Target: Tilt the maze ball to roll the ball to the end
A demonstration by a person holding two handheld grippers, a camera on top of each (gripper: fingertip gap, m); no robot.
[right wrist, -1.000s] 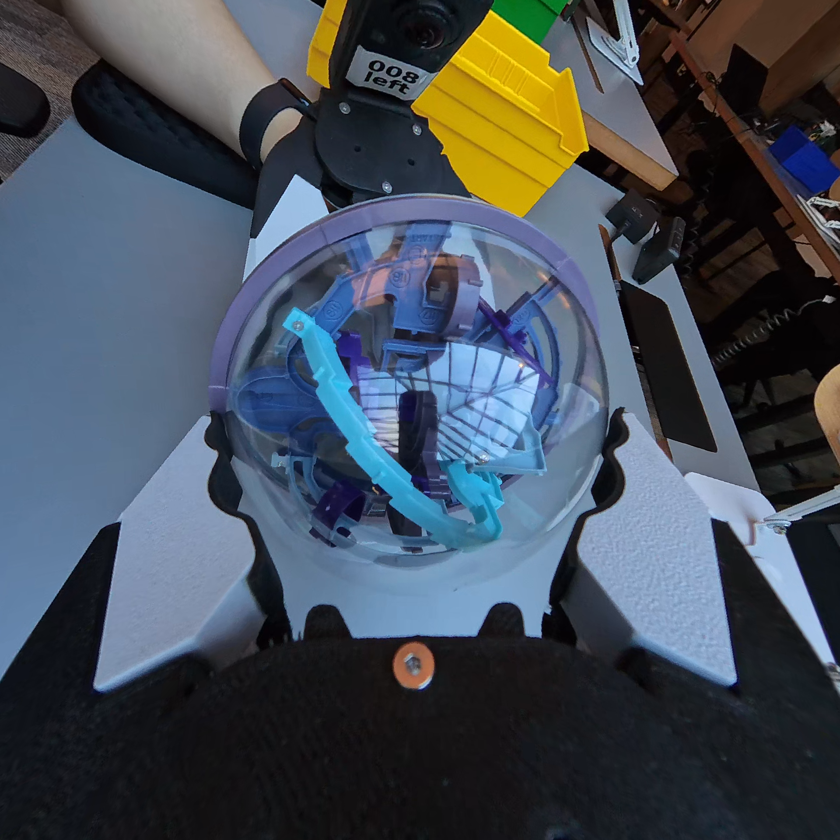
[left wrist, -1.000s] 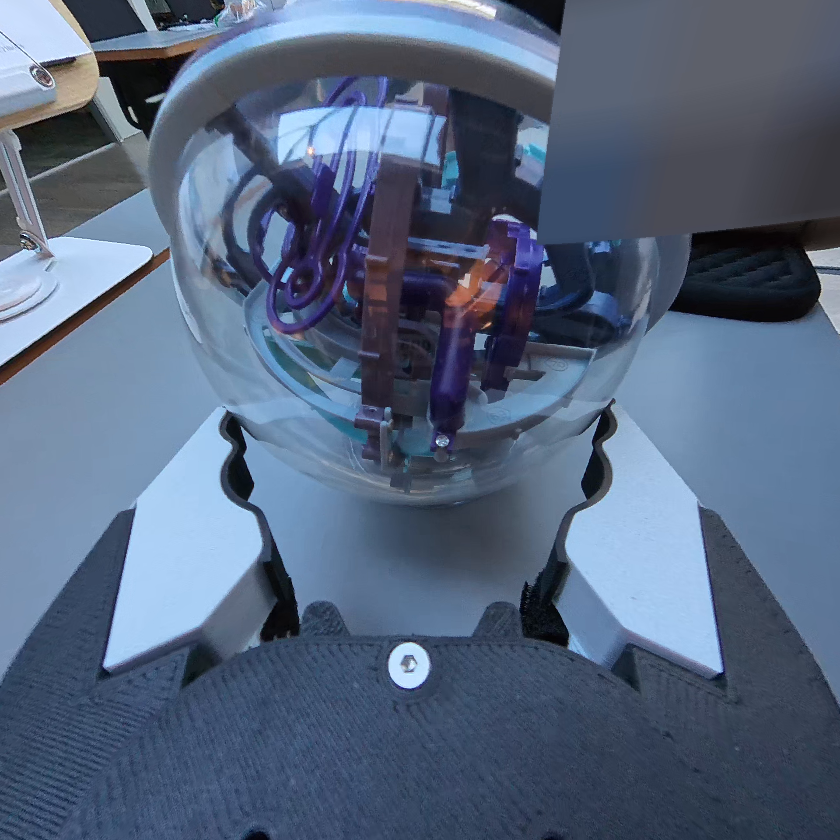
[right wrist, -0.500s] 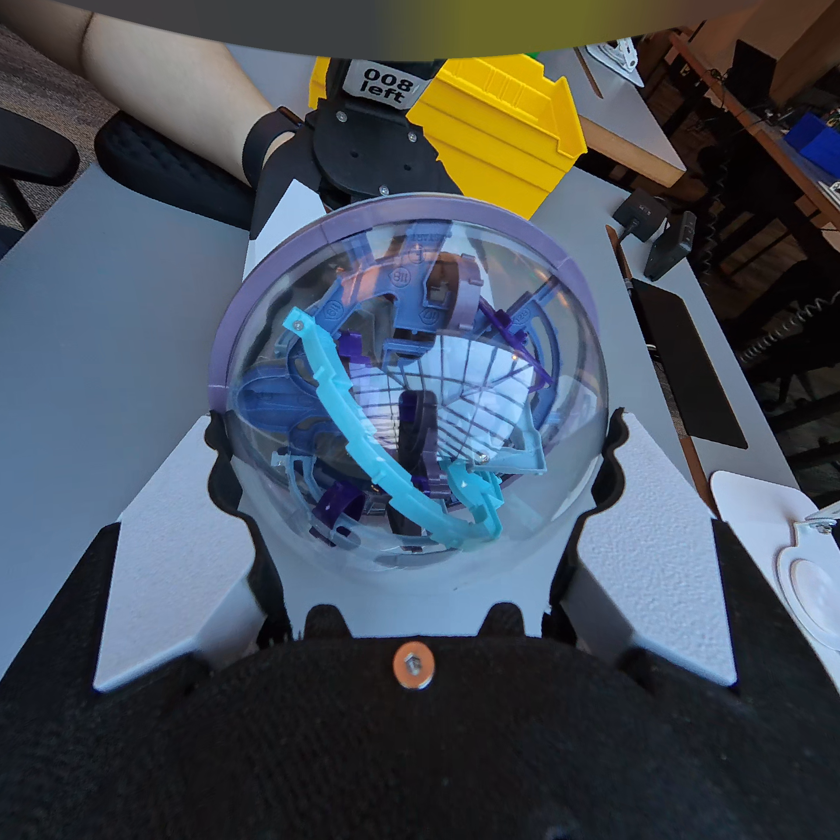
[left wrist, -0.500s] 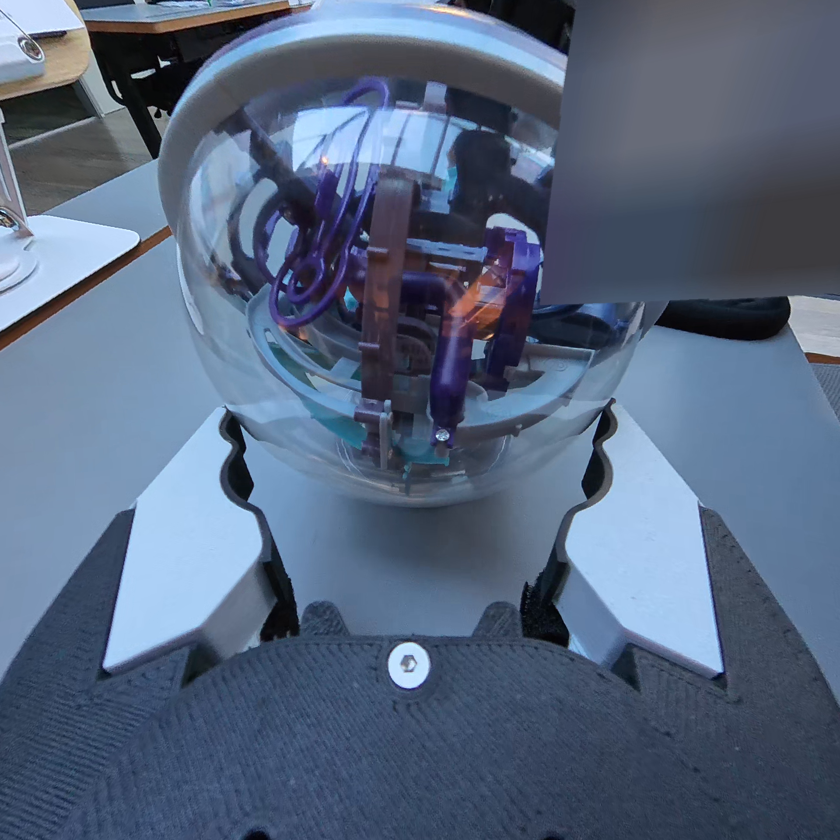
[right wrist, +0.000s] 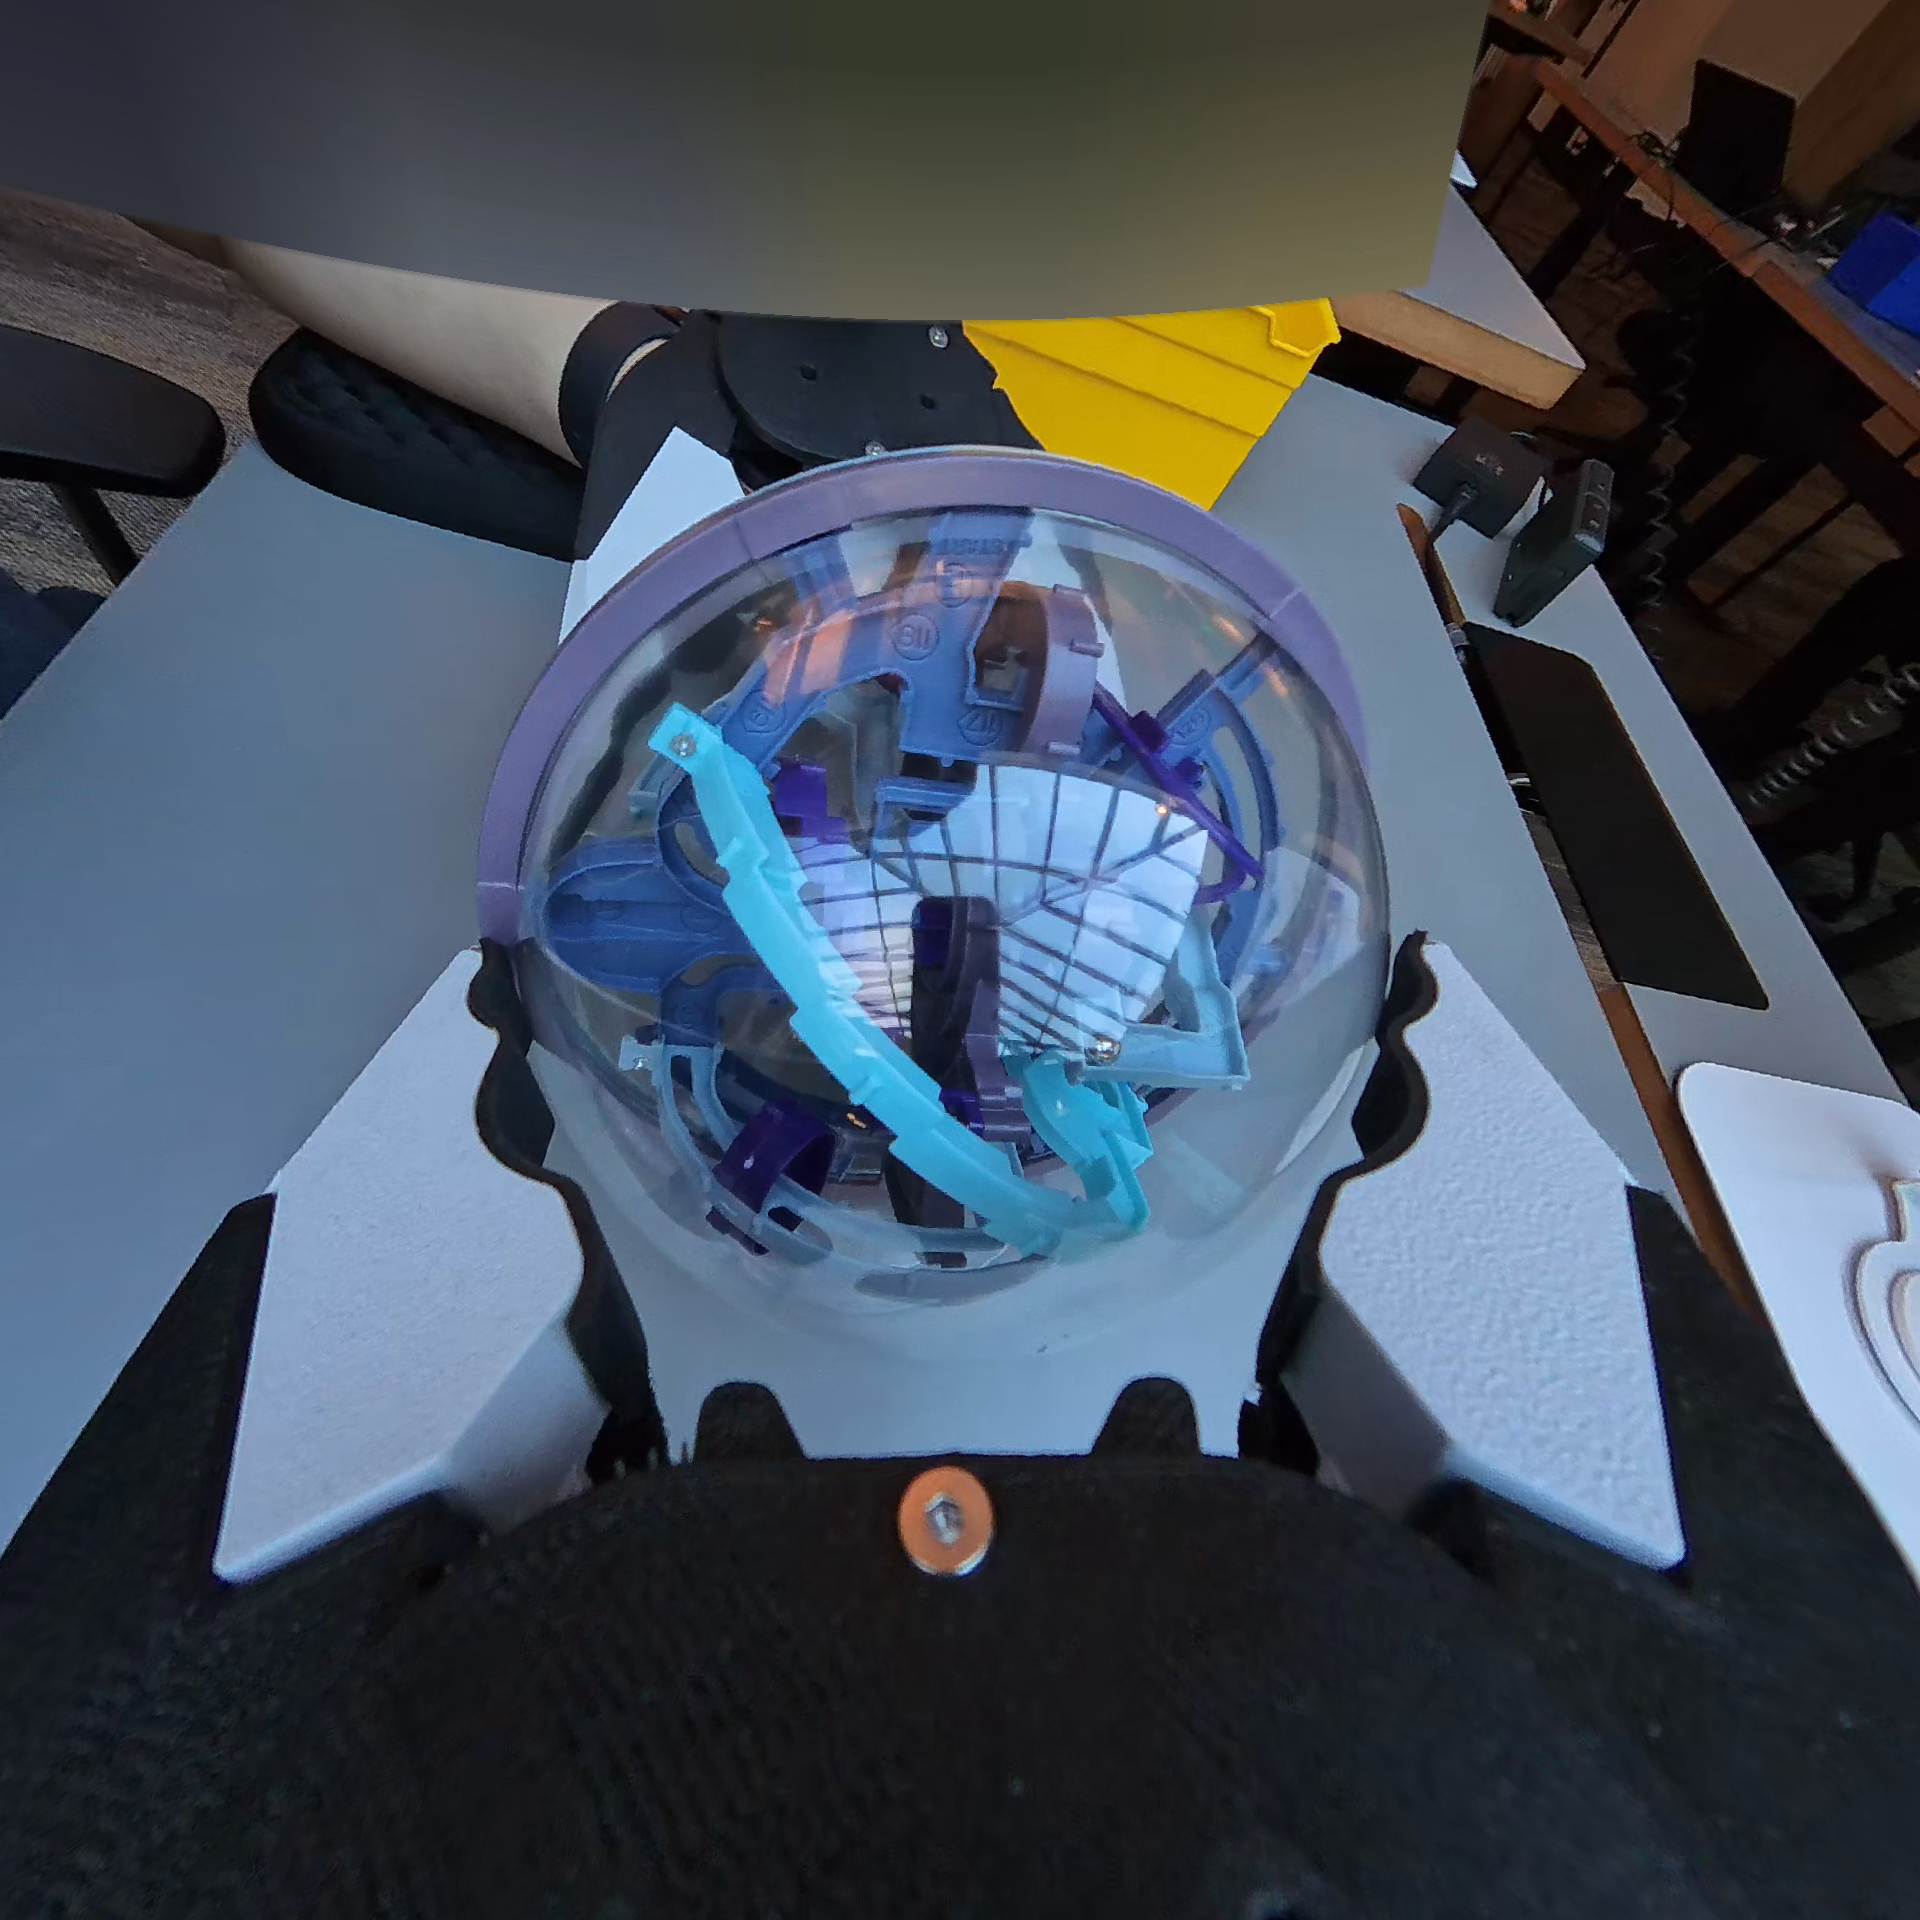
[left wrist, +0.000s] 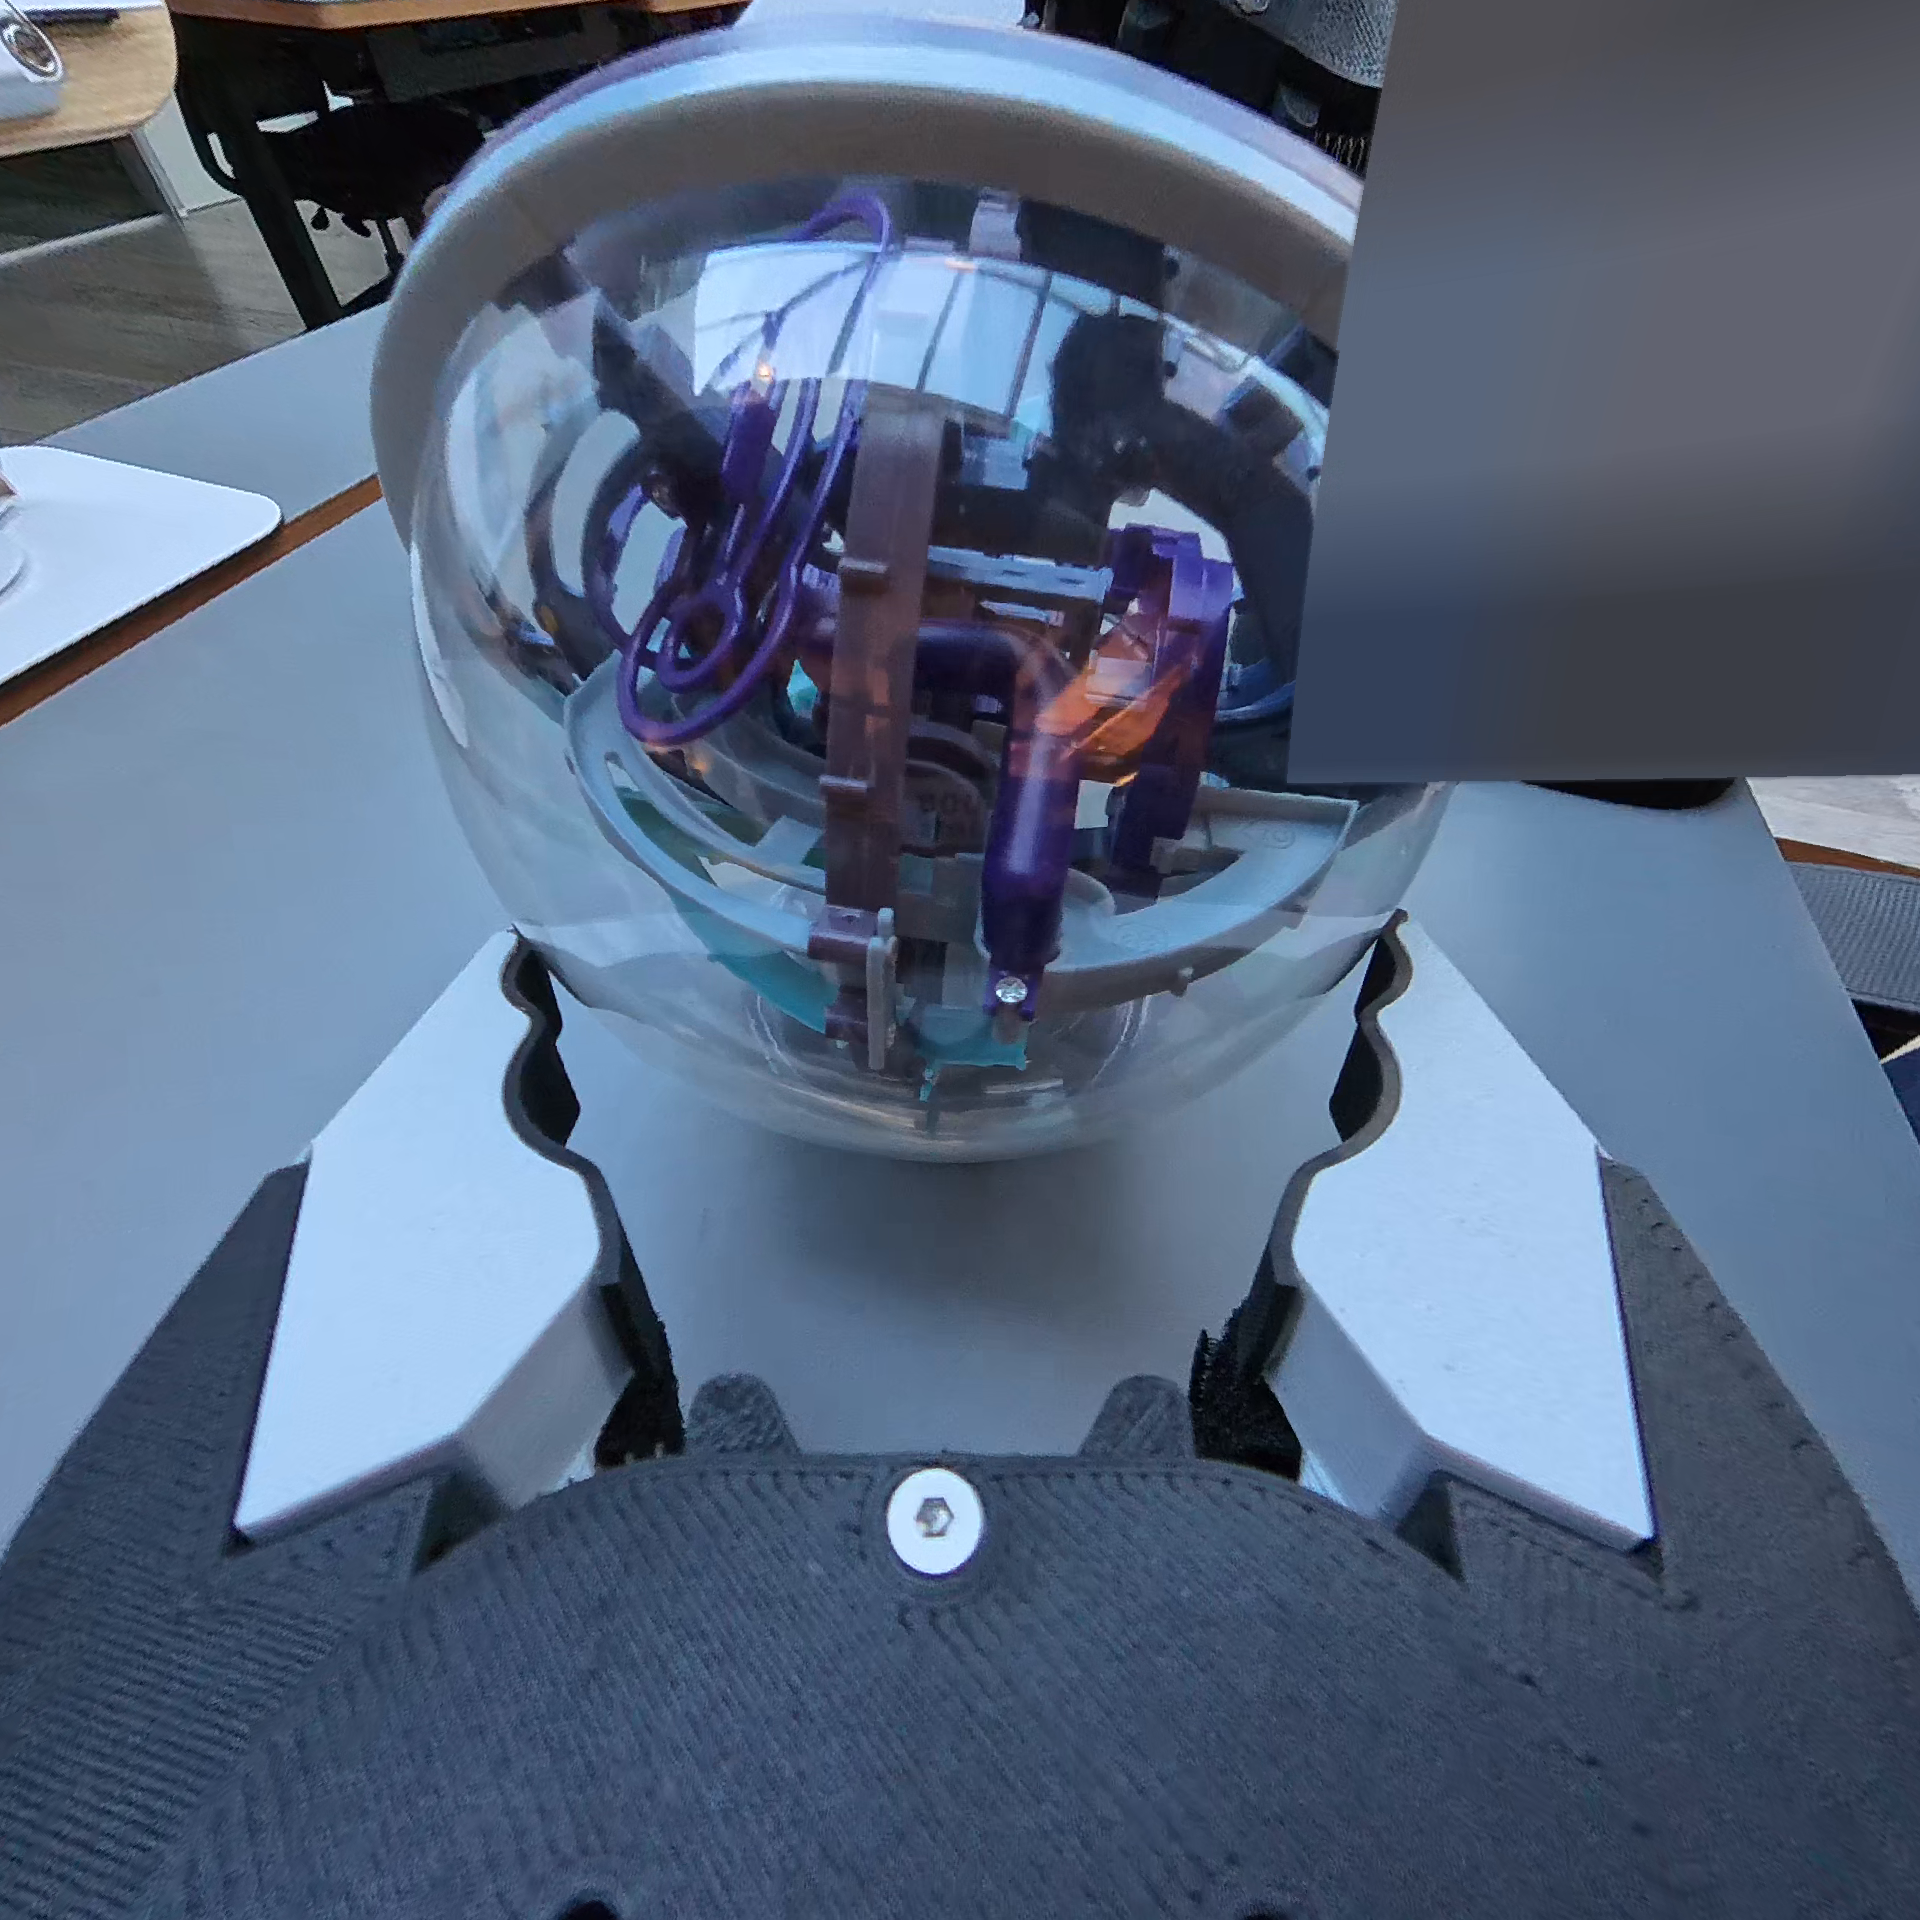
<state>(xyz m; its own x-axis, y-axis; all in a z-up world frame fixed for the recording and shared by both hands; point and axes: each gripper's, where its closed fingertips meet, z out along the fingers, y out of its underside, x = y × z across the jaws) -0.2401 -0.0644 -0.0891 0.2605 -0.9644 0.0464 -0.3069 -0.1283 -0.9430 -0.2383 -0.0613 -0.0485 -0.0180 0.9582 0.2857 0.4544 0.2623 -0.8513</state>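
We hold the maze ball [right wrist: 935, 883] between both claws, left claw [left wrist: 951, 977] and right claw [right wrist: 940, 997], each spread wide around it. The little silver ball [right wrist: 1103, 1054] sits on a pale track, so we think more tilting is left.

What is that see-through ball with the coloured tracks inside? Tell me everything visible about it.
The maze ball is a clear plastic sphere with a lilac-grey band round its middle. Inside run tangled turquoise, blue, purple and brown tracks. A small steel ball sits on a pale track. The right gripper and left gripper each cradle it between their fingers, above a grey table.
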